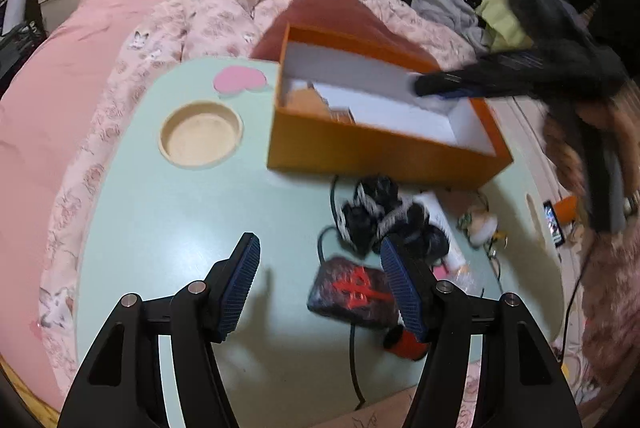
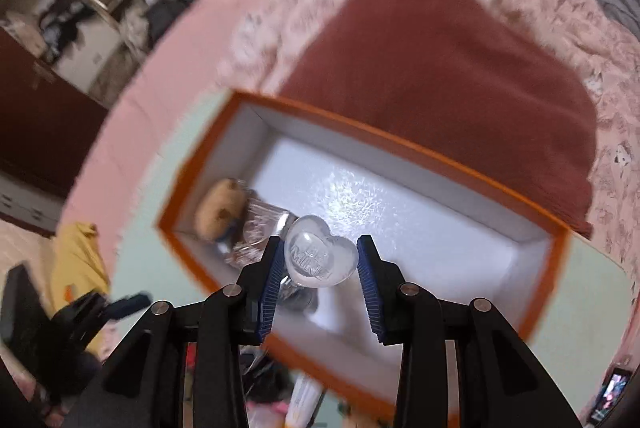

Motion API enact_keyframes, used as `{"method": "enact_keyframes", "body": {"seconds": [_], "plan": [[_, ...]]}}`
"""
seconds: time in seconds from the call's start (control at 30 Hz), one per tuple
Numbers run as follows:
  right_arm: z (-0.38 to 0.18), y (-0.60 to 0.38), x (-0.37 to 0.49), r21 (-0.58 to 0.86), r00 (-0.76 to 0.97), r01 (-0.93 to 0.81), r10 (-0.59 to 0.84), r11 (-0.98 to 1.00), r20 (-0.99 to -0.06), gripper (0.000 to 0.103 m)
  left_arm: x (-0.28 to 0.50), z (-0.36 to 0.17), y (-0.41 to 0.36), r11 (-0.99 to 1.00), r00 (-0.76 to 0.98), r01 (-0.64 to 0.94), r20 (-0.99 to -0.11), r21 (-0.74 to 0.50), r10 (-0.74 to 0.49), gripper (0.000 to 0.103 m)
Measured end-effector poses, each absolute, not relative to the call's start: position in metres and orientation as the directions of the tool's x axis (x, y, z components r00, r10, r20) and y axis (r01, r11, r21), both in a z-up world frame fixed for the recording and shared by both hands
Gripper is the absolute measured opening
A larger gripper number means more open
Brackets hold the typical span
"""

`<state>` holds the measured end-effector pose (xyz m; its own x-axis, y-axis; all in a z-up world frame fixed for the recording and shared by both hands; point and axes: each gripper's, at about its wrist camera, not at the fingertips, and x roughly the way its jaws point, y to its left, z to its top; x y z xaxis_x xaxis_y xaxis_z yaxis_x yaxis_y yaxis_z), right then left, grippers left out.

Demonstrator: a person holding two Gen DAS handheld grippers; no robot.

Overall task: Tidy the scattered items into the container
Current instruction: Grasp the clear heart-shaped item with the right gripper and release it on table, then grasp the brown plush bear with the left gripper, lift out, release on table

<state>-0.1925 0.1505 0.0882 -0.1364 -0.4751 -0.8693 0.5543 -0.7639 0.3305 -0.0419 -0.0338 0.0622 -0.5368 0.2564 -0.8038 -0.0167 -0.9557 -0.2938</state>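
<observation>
The right gripper [image 2: 318,270] held a clear heart-shaped case [image 2: 320,256] above the orange box [image 2: 192,248], which already contained a wrapped bun [image 2: 220,214]. The left gripper [image 1: 320,284] hovered released above the table [image 1: 160,211]; a black scrunchie [image 1: 380,216] and dark pouch [image 1: 352,292] remained near its right edge.

box [image 1: 380,151]: top open, white floor mostly bare, bun [image 2: 220,211] and wrappers crowding its left end | lid [image 2: 460,67]: leaning up behind box, blocking the far side | table [image 1: 160,228] left of box: bare apart from sunken cup well [image 1: 201,135] | in front of box: black-and-white tangle [image 1: 384,220], pouch [image 1: 352,292], cable crowding the table
</observation>
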Motion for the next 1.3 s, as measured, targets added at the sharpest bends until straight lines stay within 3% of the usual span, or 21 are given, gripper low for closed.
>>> {"method": "enact_keyframes", "body": {"seconds": [0.23, 0.43, 0.6, 0.77, 0.93, 1.3], "plan": [[0.125, 0.193, -0.142, 0.376, -0.166, 0.585, -0.561, -0.718, -0.811, 0.036, -0.071, 0.093, -0.040, -0.955, -0.596, -0.030, -0.761, -0.296, 0.255, 0.063], [0.094, 0.200, -0.101, 0.368, -0.115, 0.595, -0.529, -0.714, -0.841, 0.036, -0.106, 0.104, -0.027, -0.963, -0.577, -0.066, -0.777, -0.262, 0.251, 0.063], [0.060, 0.201, -0.083, 0.422, -0.034, 0.556, -0.527, -0.716, -0.849, 0.036, -0.144, 0.104, -0.007, -0.985, -0.504, -0.094, -0.846, -0.145, 0.172, 0.063], [0.052, 0.207, -0.075, 0.449, -0.032, 0.525, -0.544, -0.723, -0.838, 0.036, -0.181, 0.090, 0.005, -0.981, -0.395, -0.114, -0.899, -0.156, 0.189, 0.063], [0.054, 0.218, -0.076, 0.501, -0.042, 0.487, -0.592, -0.715, -0.805, 0.036, -0.191, 0.093, 0.010, -0.989, -0.390, -0.120, -0.913, -0.082, 0.123, 0.042], [0.051, 0.227, -0.078, 0.557, -0.038, 0.454, -0.639, -0.696, -0.768, 0.036, -0.182, 0.073, 0.031, -0.985, -0.300, -0.162, -0.954, 0.061, -0.010, 0.042]]}}
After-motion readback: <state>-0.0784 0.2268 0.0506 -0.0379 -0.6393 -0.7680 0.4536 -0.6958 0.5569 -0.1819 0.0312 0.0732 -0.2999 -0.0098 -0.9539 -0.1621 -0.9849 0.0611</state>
